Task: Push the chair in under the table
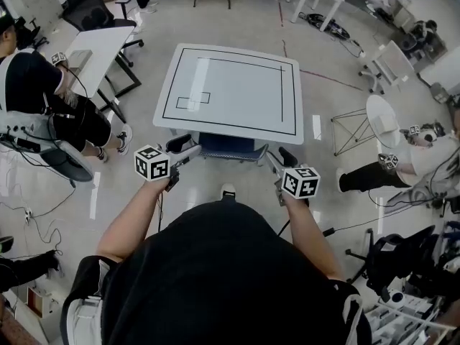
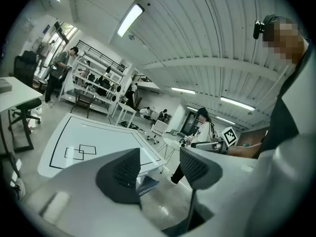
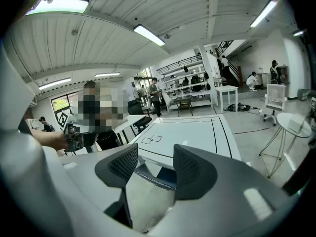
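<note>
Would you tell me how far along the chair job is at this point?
Done: the chair sits mostly under the table, only its near edge showing. In hand: nothing; the left gripper and right gripper are open and empty. Left: perhaps a final nudge, if any.

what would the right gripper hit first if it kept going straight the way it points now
Most likely the blue chair: its edge shows between the right gripper's open jaws, just under the white table's near edge. Depth is unclear, so the table edge might come first.
</note>
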Tool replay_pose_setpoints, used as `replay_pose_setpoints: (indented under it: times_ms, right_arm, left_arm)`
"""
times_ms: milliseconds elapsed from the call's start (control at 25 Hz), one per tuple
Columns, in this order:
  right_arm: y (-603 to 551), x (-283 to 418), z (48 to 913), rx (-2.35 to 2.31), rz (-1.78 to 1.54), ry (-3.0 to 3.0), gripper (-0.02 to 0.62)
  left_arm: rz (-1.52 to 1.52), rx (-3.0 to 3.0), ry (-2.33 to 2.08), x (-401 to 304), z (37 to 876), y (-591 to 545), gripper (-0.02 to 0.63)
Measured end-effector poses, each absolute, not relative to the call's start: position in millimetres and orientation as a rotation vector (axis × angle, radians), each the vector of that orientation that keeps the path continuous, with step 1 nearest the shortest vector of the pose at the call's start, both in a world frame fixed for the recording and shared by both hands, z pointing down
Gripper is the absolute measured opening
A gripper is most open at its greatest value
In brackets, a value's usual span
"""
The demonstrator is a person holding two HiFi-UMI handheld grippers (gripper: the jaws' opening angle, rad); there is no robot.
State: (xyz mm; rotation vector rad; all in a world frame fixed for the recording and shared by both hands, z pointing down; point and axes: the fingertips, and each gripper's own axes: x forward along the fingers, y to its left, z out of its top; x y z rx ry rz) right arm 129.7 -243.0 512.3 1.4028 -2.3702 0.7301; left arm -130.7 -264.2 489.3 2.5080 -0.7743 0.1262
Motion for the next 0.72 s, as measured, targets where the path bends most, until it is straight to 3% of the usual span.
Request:
replay_pose_setpoints:
  times_ms: [720]
  right_arm:
    - [-233, 126, 489, 1.408, 0.689, -2.395, 0.252]
  left_arm:
    - [0.142, 2.518, -0.803, -136, 491, -251, 0.197]
